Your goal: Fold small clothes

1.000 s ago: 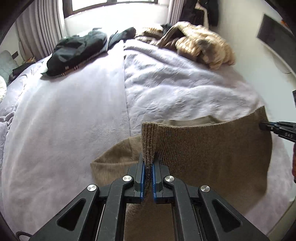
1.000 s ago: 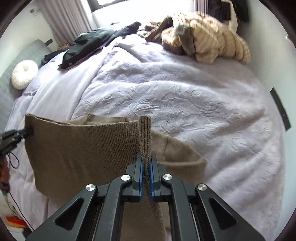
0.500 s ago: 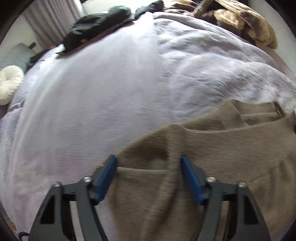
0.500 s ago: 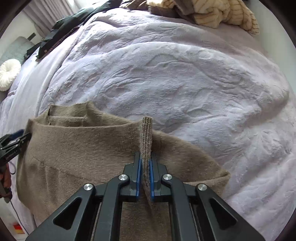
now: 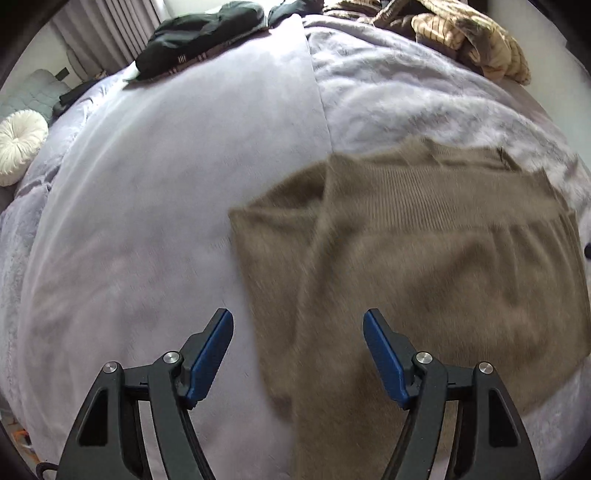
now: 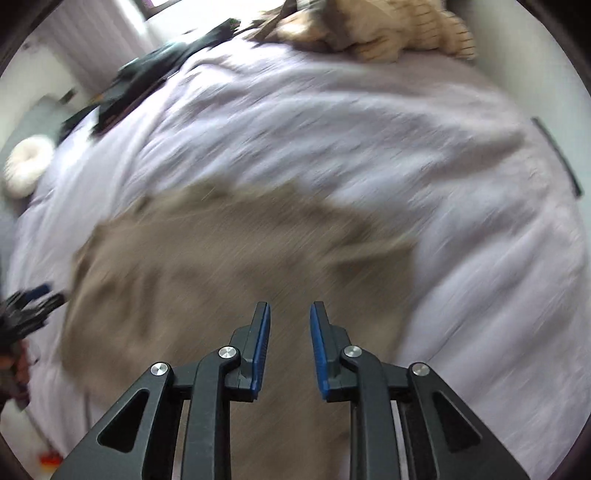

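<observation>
Brown knit fabric is taking up the near part of both views: a brown sweater [image 5: 424, 258] is lying flat on a lilac bed cover [image 5: 166, 184], its ribbed band running across the far edge and one folded part reaching out to the left in the left wrist view. The left gripper [image 5: 298, 354] is pointing steeply down over the sweater's near left side with its jaws standing wide apart; its blue pads [image 5: 210, 354] are gripping nothing, and the cloth is lying below the gap. The right gripper [image 6: 290, 347] is hovering over the sweater's [image 6: 221, 277] near right part, and its jaws are opening, with a narrow gap between the blue pads [image 6: 260, 347] and no cloth pinched between them. The right wrist view is heavily blurred, so the sweater's edges there are hard to make out. At the left edge of that view the left gripper [image 6: 27, 304] is showing as a dark shape with a touch of blue, beside the sweater's left border.

Farther up the bed, a dark garment [image 5: 199, 33] is lying near the far left, and a tan striped garment [image 5: 476, 40] is bunched at the far right. A white round cushion [image 5: 18, 142] is sitting off the bed cover's left side, next to a grey quilted surface. Grey curtains [image 5: 107, 33] are hanging behind the dark garment.
</observation>
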Demonstrator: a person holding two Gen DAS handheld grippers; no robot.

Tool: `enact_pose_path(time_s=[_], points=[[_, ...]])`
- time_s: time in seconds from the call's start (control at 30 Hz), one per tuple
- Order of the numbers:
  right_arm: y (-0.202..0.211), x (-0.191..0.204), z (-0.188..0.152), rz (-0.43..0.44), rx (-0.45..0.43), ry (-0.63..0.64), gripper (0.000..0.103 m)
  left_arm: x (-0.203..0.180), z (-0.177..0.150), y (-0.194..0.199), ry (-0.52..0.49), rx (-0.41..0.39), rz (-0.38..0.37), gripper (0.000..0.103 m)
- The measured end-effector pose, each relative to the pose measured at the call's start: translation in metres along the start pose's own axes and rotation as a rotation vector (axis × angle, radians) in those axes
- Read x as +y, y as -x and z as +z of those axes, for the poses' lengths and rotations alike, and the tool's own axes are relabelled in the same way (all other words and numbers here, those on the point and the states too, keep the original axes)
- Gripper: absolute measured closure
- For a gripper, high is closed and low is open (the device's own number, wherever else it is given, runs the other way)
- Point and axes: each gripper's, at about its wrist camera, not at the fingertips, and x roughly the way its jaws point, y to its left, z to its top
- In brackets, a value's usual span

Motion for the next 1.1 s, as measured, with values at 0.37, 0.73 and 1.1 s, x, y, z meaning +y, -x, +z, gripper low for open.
enact_pose_path(time_s=[0.37,0.73,1.1], points=[[-0.010,-0.012,-0.086,-0.047,0.133,-0.048,0.080,0.035,-0.056,-0.001,0.105,0.081,0.015,0.018],[-0.008,-0.069,-0.159,0.441,0.111,-0.713,0.035,0.052,-0.117,-0.014,0.552,0.226,-0.390,0.018],[0.005,-0.064,-0.126,0.378,0.006,-0.672,0.095,0.050,-0.113,0.006,0.436,0.088,-0.273,0.082]])
